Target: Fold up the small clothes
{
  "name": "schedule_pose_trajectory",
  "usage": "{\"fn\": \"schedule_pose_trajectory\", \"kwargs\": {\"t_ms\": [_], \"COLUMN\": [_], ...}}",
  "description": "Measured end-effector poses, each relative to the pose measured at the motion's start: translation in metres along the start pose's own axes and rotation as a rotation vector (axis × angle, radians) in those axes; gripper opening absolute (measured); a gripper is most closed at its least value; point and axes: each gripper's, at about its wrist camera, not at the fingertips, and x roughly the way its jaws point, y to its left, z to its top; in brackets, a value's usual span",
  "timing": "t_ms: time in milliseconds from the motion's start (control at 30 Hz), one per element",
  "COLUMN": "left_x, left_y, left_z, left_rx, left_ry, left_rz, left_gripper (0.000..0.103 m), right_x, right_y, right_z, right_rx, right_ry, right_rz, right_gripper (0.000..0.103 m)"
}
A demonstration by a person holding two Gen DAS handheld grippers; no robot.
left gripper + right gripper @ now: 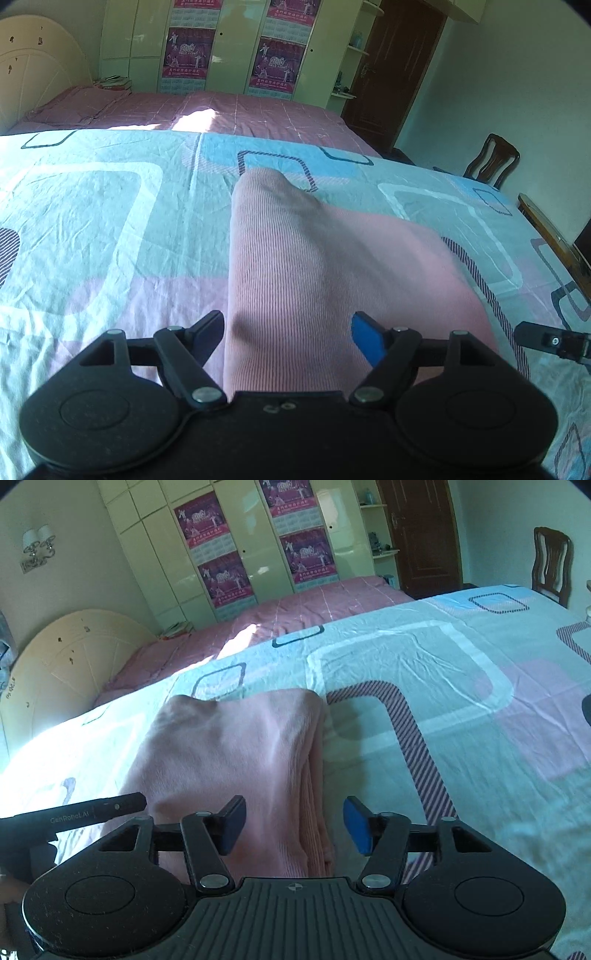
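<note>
Where the patterned bedsheet (110, 206) spreads flat, a folded pink garment (295, 266) lies on it, its layered edges stacked along one side; the left gripper (291, 339) tilts downward above the garment's near end, jaws apart, pads pressing nothing; the right gripper (295, 825) angles down likewise at the garment's layered edge, jaws parted and empty; beyond stand a pink-covered bed (314, 605) and a wardrobe (229, 554).

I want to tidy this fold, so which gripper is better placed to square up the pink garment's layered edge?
Right, probably. The right gripper stands open directly over the stacked side edge of the pink garment; the left gripper, also open, straddles the opposite edge.
</note>
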Motion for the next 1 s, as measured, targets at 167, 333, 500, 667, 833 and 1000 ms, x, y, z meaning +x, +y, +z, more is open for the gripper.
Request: {"fn": "schedule_pose_trajectory", "kwargs": {"t_ms": [167,333,500,667,833,1000], "left_x": [0.015,0.037,0.057,0.071,0.060,0.066], "left_y": [0.006,0.017,0.017,0.025,0.019,0.008], "left_z": [0.014,0.027,0.040,0.036,0.013,0.016], "left_rx": [-0.020,-0.079,-0.084,-0.145,-0.129,-0.113], "left_ry": [-0.011,0.013,0.026,0.008,-0.112,-0.093], "left_rz": [0.017,0.001,-0.019,-0.020,0.016,0.046], "left_gripper": [0.074,0.074,0.073,0.056,0.049,0.053], "right_x": [0.042,0.064,0.093,0.116,0.111,0.125], "right_y": [0.003,-0.006,-0.020,-0.027,0.000,-0.027], "right_z": [0.011,0.029,0.051,0.055,0.049,0.047], "right_rx": [0.015,0.091,0.165,0.183,-0.069,-0.011], "right_ry": [0.057,0.044,0.067,0.088,0.000,0.016], "right_rz": [-0.003,0.031,0.035,0.027,-0.012,-0.086], "right_gripper": [0.058,0.059,0.058,0.019,0.012,0.012]}}
